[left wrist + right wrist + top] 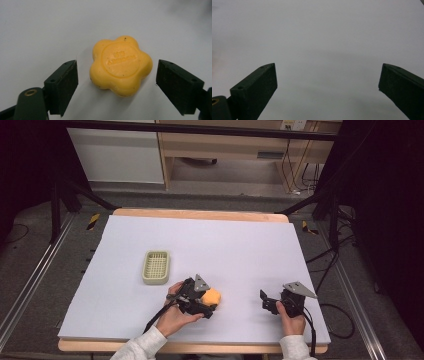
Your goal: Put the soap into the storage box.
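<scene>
So basically the whole thing hinges on where the yellow soap [121, 65] sits relative to the left gripper [117, 82]: it's dead between the two jaws, which are spread wide on either side of it with clear daylight on both flanks, not touching yet. From the left gripper view the soap sits a touch nearer the left-hand jaw than the other one, so I'd guess one pad meets it first and it might scoot a bit when they close. It's a flower-shaped bar, five rounded lobes, so there's no real long axis to line up with; my read is the catch is whether the pads land on lobes or in the dips between them. It's lying flat on the white table sheet [240, 250], stamped face up, with a raised round disc in the middle and some embossed lettering I can't read, plus a few dark specks on the surface. Looks waxy and probably slippery. In the high view the soap [212, 296] is near the front edge of the table, tucked right against the left gripper [200, 299], with the pale green basket [156, 267] just beyond and to the left of it. The right gripper [272, 301] is well apart on the other side, jaws spread over bare sheet, holding nothing.
</scene>
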